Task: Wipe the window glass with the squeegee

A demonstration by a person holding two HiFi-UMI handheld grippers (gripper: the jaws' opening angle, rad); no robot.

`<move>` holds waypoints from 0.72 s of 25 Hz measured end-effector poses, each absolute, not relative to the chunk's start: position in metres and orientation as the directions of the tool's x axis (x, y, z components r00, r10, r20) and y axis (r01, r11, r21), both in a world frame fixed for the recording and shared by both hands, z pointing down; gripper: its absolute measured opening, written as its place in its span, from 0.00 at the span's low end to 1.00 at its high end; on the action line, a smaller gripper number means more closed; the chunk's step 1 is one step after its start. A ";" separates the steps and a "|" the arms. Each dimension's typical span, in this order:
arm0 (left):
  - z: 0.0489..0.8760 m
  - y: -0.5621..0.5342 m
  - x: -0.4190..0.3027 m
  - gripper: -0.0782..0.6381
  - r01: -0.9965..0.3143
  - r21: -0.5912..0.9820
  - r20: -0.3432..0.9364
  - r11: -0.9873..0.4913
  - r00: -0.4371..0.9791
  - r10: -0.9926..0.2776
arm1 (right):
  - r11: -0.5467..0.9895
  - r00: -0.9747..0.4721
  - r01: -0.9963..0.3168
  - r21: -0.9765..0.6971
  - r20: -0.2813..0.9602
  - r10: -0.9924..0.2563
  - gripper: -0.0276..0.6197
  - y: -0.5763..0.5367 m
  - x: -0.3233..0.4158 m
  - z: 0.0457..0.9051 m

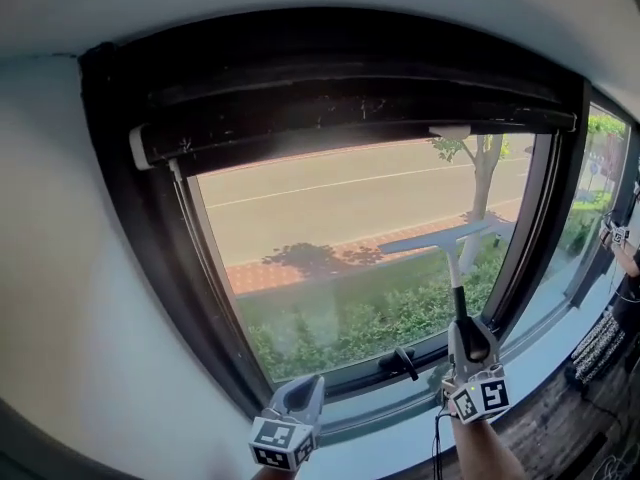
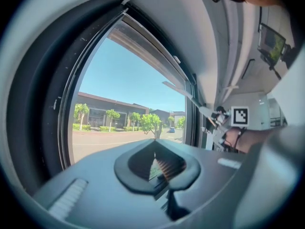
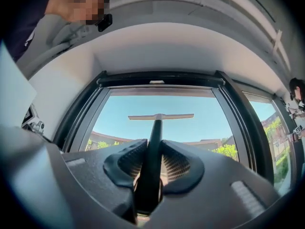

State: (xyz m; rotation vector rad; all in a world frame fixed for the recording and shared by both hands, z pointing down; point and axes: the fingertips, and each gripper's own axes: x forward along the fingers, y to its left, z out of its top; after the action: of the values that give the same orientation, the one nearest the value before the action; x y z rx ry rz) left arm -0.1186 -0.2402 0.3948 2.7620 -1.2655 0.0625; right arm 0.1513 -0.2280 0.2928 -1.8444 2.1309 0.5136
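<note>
Your right gripper (image 3: 153, 149) clamps the dark handle of the squeegee (image 3: 159, 117). The blade lies crosswise, straight ahead of the jaws, on the window glass (image 1: 330, 218). Your left gripper (image 2: 155, 144) holds nothing, with its jaws pressed together.

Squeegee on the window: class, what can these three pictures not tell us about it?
Whether the squeegee blade touches the glass: the head view faces it flat-on, and the right gripper view looks along the handle.
The handle's lower end: buried between the tongs of the right gripper.
Whether the pale patch low on the glass is a smear or a reflection: too hazy in the head view.
</note>
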 end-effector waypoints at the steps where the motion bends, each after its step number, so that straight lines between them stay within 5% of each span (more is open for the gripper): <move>1: 0.392 -0.241 -0.118 0.12 -0.759 0.076 0.073 -0.647 0.651 -0.755 | 0.124 -0.156 -0.987 0.098 -0.462 -0.873 0.20 -0.231 0.149 0.275; 18: 0.334 -0.248 -0.131 0.12 -0.817 0.020 0.006 -0.577 0.577 -0.817 | 0.205 -0.248 -0.967 0.149 -0.720 -0.648 0.20 -0.302 0.093 0.111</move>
State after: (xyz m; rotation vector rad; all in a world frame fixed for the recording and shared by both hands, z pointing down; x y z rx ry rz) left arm -0.1313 -0.2476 0.3342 2.7714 -1.4351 -0.0067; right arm 0.0931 -0.3025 0.1108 -1.4953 1.9730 0.8174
